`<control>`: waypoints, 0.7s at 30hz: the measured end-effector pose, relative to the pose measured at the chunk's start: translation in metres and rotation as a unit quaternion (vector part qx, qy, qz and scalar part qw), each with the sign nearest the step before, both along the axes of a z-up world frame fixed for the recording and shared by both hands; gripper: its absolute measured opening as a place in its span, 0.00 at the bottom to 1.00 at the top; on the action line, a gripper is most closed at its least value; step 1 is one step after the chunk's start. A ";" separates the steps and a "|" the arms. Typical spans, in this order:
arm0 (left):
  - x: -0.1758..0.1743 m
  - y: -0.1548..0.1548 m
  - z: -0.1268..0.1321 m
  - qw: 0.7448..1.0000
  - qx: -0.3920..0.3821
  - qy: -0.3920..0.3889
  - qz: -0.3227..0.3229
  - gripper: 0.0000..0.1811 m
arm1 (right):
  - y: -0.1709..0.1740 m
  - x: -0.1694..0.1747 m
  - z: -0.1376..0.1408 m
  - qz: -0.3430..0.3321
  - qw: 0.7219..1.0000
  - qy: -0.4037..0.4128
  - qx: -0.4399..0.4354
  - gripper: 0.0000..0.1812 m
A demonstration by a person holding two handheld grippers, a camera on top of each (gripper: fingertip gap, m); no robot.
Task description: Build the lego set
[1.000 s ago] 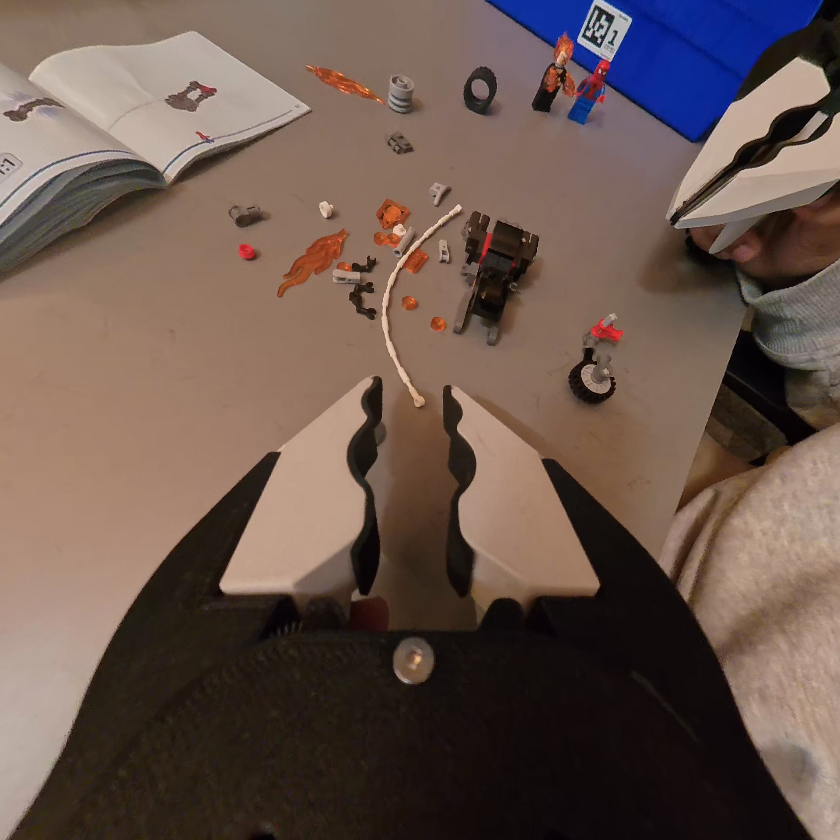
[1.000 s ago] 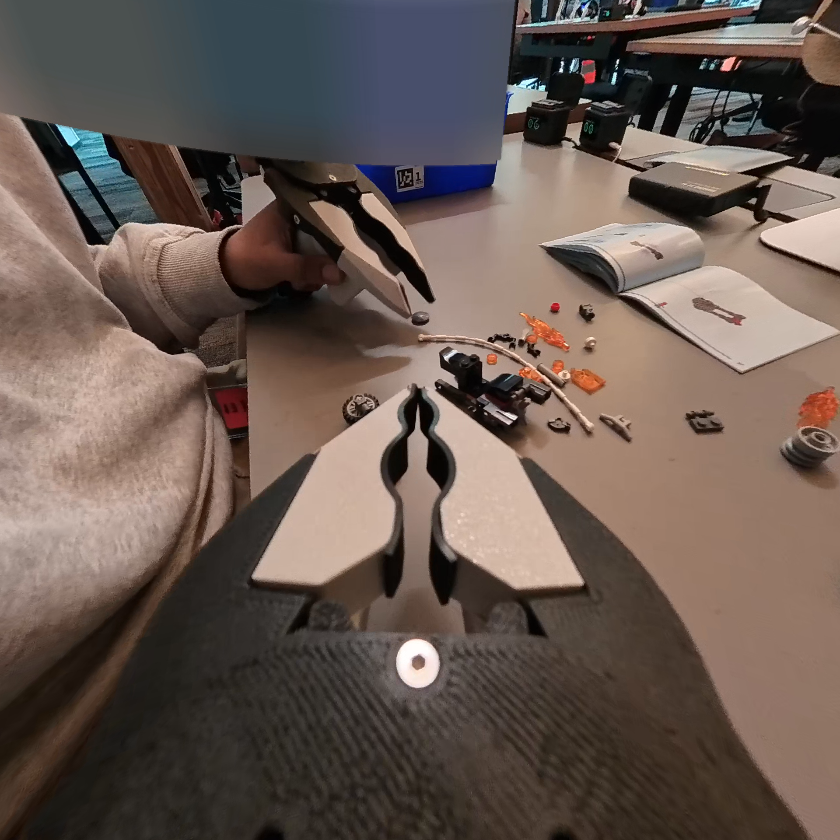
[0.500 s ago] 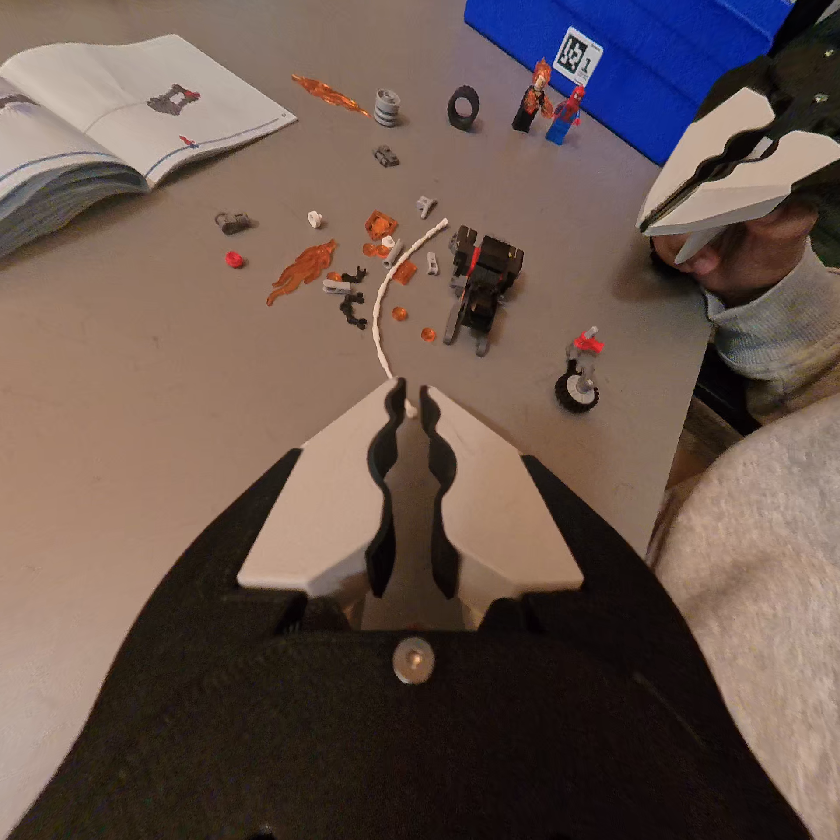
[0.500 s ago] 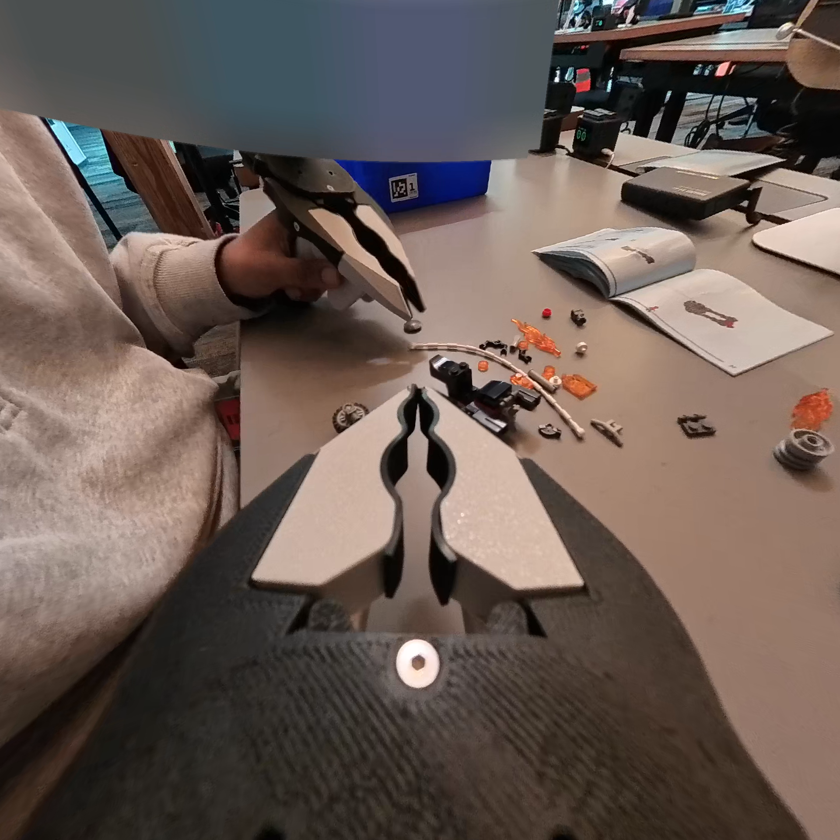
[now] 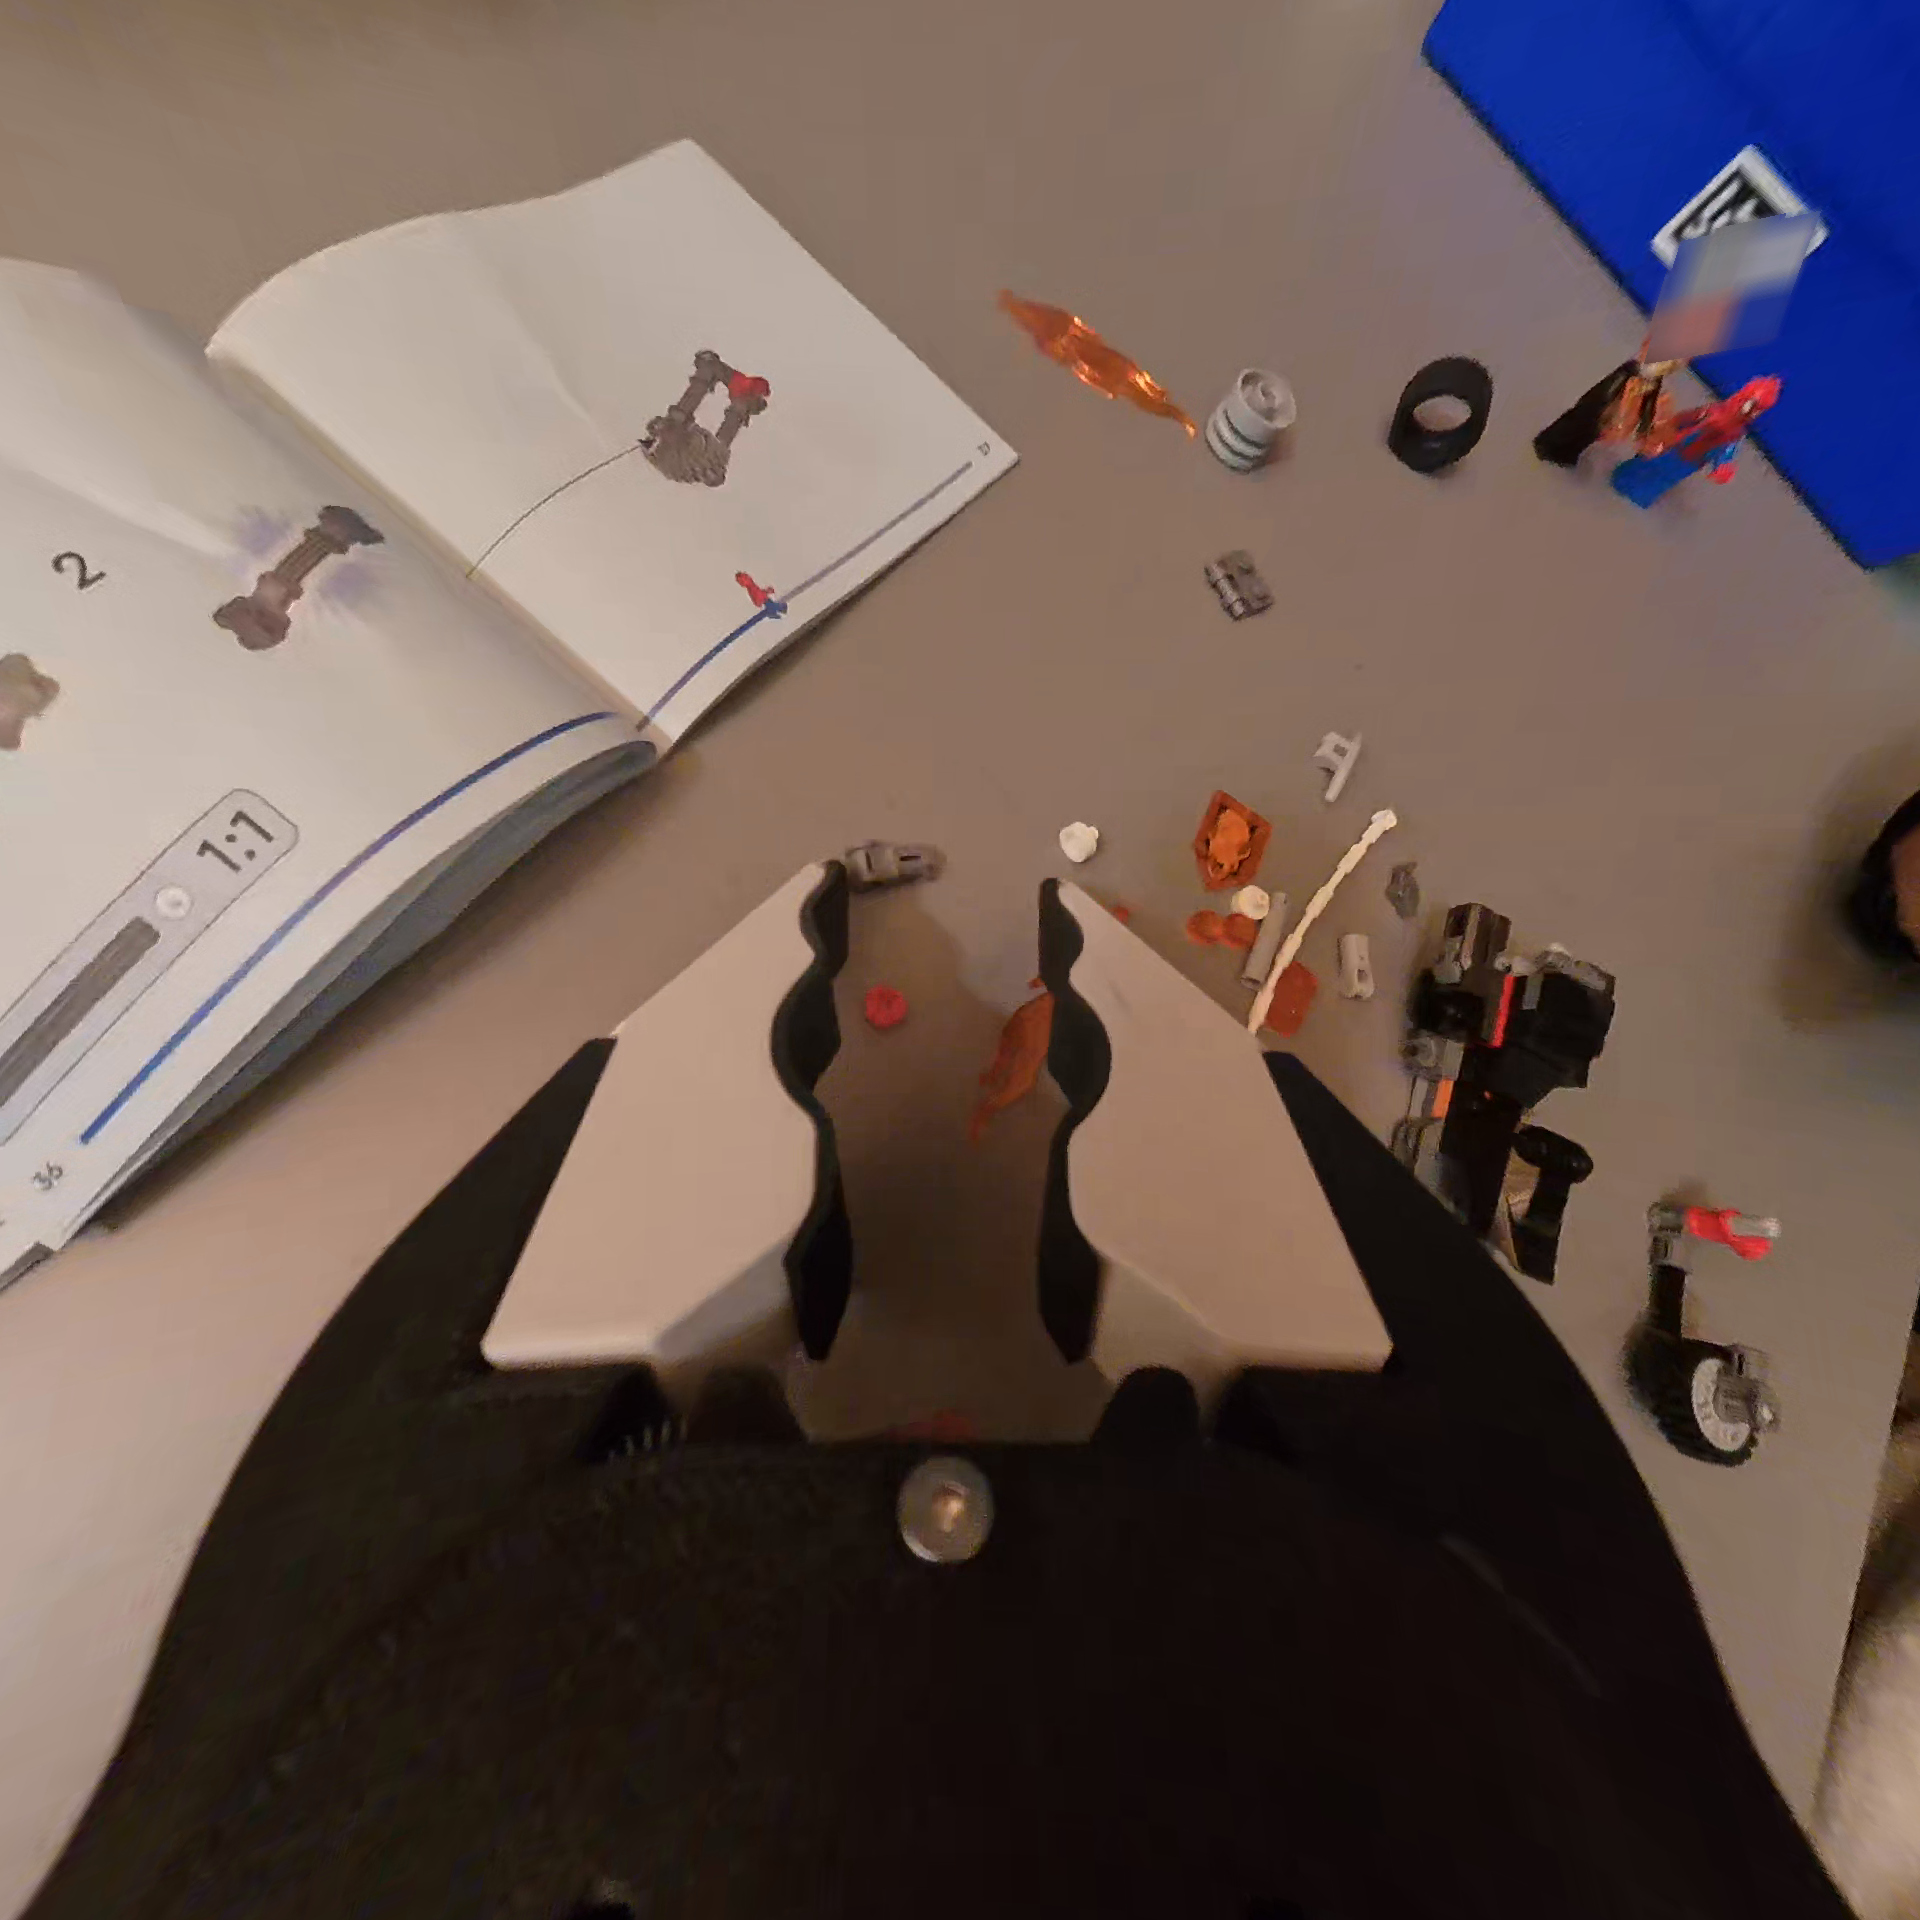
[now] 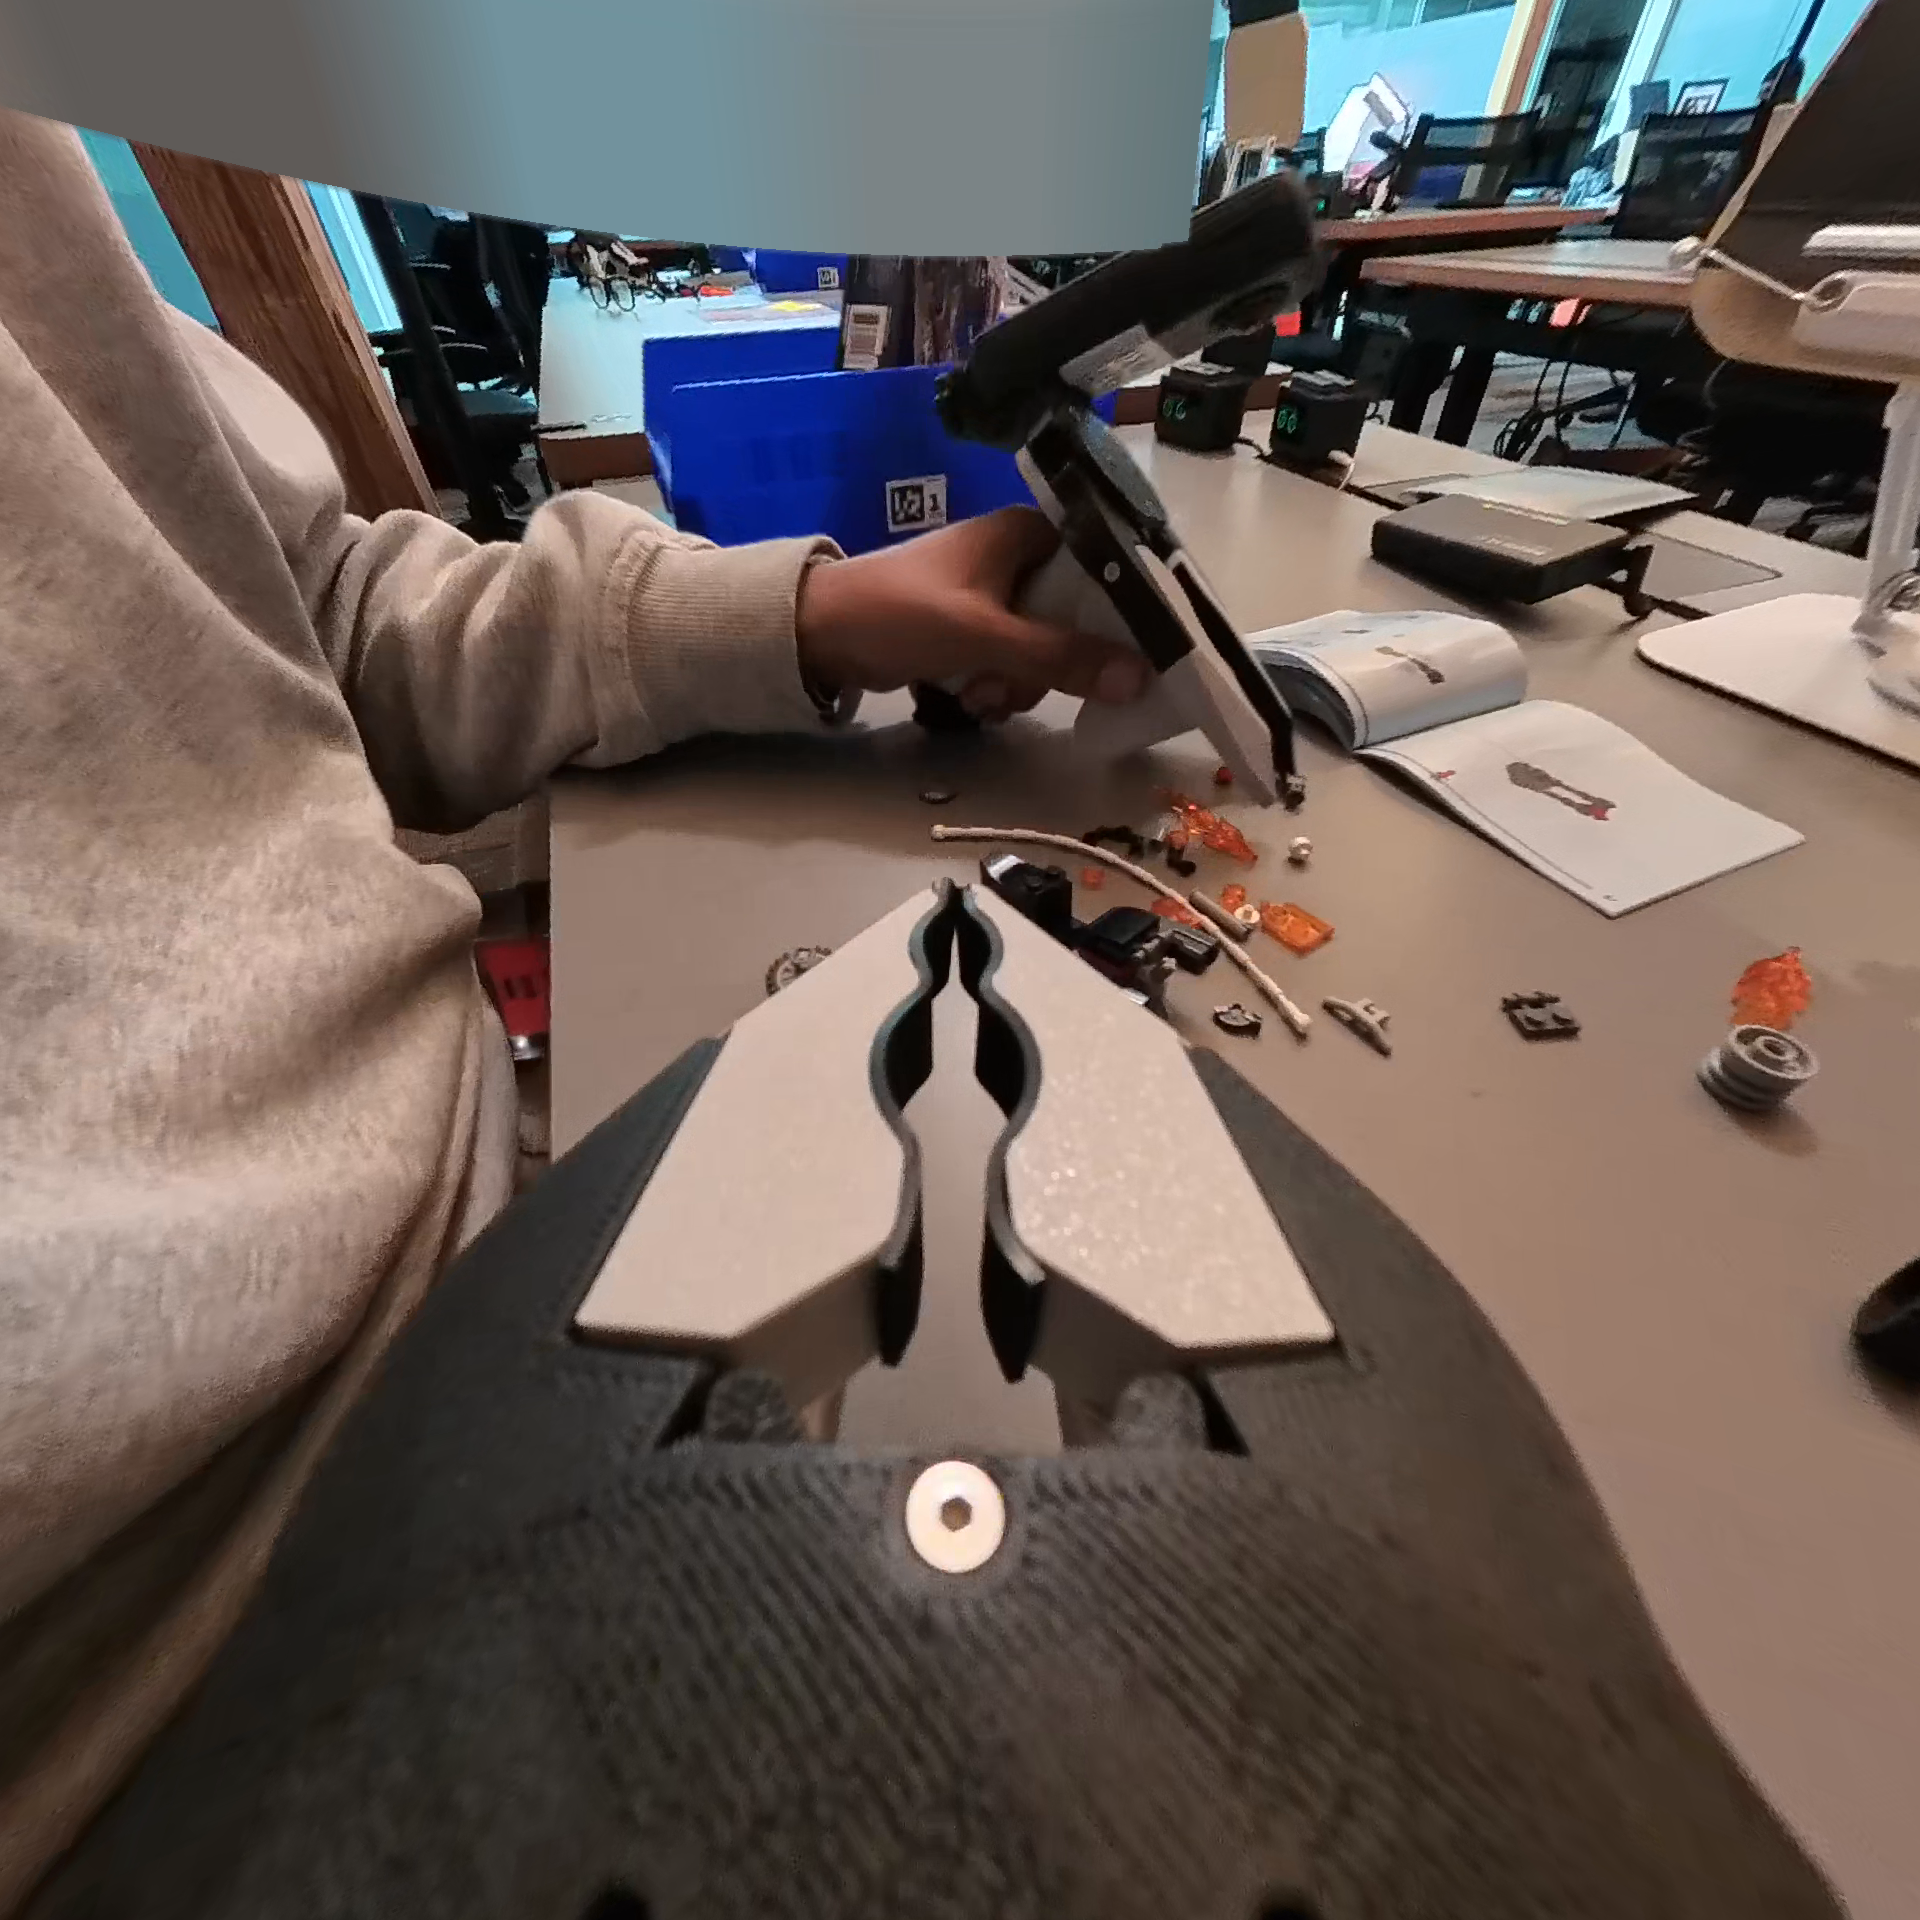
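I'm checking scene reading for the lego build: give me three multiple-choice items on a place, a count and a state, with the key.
1. Where does the small red round stud lie?
A. On the open booklet
B. On the table between the left gripper's fingers
C. Beside the blue bin

2. How many minifigures stand near the blue bin?
A. One
B. Two
C. Four

3. How is the right gripper?
A. Shut
B. Wide open
C. Out of view

Key: B, the stud shows in the left gripper's open gap; B, two figures side by side; A, its tips meet.
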State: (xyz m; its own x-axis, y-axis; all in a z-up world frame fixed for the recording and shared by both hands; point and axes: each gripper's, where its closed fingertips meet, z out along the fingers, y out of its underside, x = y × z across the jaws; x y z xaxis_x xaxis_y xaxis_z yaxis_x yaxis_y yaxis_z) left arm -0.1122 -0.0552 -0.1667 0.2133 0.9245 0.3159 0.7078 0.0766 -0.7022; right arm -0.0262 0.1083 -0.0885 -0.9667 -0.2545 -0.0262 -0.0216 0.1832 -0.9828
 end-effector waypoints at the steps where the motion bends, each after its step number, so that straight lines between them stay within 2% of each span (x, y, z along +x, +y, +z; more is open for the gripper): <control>1: 0.000 -0.002 0.000 1.000 0.000 0.001 0.003 0.18 | 0.001 0.000 0.001 -0.002 1.000 0.000 -0.004 0.00; 5: -0.004 -0.004 -0.002 1.000 -0.015 0.002 0.001 0.13 | 0.003 0.000 0.003 -0.005 1.000 -0.001 -0.010 0.00; 7: -0.003 0.001 -0.005 1.000 -0.021 -0.004 -0.015 0.01 | 0.002 -0.001 0.002 -0.007 1.000 0.000 -0.008 0.00; 8: -0.002 0.003 -0.004 0.999 -0.024 -0.002 -0.021 0.00 | 0.002 0.000 0.002 -0.007 1.000 0.000 -0.006 0.00; 17: 0.008 0.007 0.017 0.997 0.005 0.063 -0.035 0.00 | -0.002 -0.001 -0.004 -0.007 1.000 -0.002 0.015 0.00; 19: 0.008 0.006 0.016 0.998 0.001 0.062 -0.033 0.00 | -0.002 -0.001 -0.006 -0.005 1.000 -0.004 0.022 0.00; 21: 0.007 0.006 0.011 0.998 -0.008 0.048 -0.033 0.05 | -0.003 0.000 -0.007 -0.005 1.000 -0.003 0.025 0.00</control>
State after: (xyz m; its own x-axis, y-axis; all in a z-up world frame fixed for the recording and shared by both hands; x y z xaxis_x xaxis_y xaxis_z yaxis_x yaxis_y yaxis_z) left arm -0.1052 -0.0488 -0.1554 0.3024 0.9123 0.2763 0.6408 0.0200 -0.7674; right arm -0.0265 0.1054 -0.0952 -0.9689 -0.2436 -0.0441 -0.0142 0.2327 -0.9724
